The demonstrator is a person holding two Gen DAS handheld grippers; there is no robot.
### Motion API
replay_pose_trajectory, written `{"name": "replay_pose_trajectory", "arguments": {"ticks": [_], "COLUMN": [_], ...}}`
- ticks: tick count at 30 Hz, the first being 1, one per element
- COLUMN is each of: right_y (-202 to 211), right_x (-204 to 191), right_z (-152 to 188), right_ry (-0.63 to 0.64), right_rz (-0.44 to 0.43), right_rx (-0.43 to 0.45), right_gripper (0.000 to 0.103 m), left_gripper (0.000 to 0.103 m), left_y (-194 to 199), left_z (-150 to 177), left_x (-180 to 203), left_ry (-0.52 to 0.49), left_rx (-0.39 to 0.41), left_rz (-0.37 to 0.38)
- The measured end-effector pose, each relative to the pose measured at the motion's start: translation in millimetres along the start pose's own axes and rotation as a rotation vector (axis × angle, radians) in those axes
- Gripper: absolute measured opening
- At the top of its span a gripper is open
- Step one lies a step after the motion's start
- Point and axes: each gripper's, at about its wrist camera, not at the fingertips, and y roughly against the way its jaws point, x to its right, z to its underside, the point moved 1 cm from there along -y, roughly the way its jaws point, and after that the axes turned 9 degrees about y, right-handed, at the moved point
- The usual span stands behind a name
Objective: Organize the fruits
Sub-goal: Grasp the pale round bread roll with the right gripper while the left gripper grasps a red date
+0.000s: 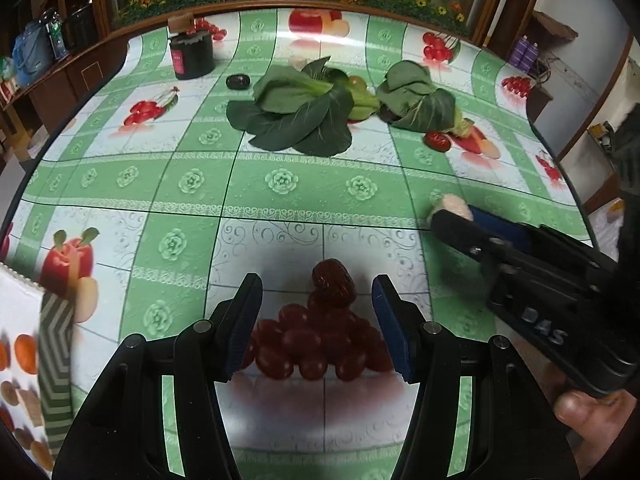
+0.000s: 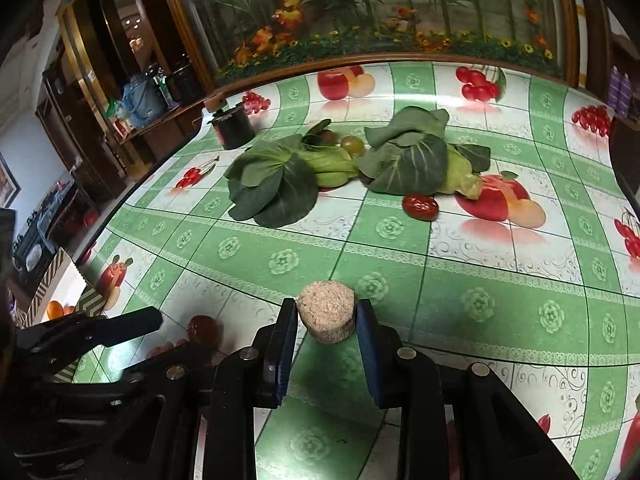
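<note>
left wrist view showed the left gripper with jaws standing apart around a dark red date lying on the tablecloth, pads not touching it. the right gripper was clamped on a tan cork-like disc. 2 leafy greens and another date lay well beyond.
</note>
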Motion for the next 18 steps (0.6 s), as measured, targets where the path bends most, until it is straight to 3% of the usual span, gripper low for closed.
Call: {"name": "replay_pose_trajectory", "arguments": {"ticks": [2, 4, 7, 18], "right_y": [-0.3, -0.1, -0.2, 13.2], "right_x": [1.1, -0.2, -3.8, -41.8], "right_z": [-0.1, -0.7, -1.2, 13.4], "right_ry": [-0.006, -0.003, 0.005, 0.056], "right_rz": [-0.008, -0.012, -0.018, -0.072], "right_rx": [-0.001, -0.002, -0.005, -0.028], "right_gripper": [0.029, 0.029, 0.029, 0.029], "left_gripper": [0.049, 0.033, 0.021, 0.021], "left_y": [-4.8, -6.1, -4.9, 43.8], "left_z": [-0.3, -1.2, -0.8, 31.4], "left_x": [-1.3, -2.9, -7.8, -35.6], "left_ry": [-0.001, -0.009, -0.009, 0.016], "left_rx": [0.001, 0.017, 0.014, 0.022], "left_rz": [0.008, 0.007, 0.007, 0.056]}}
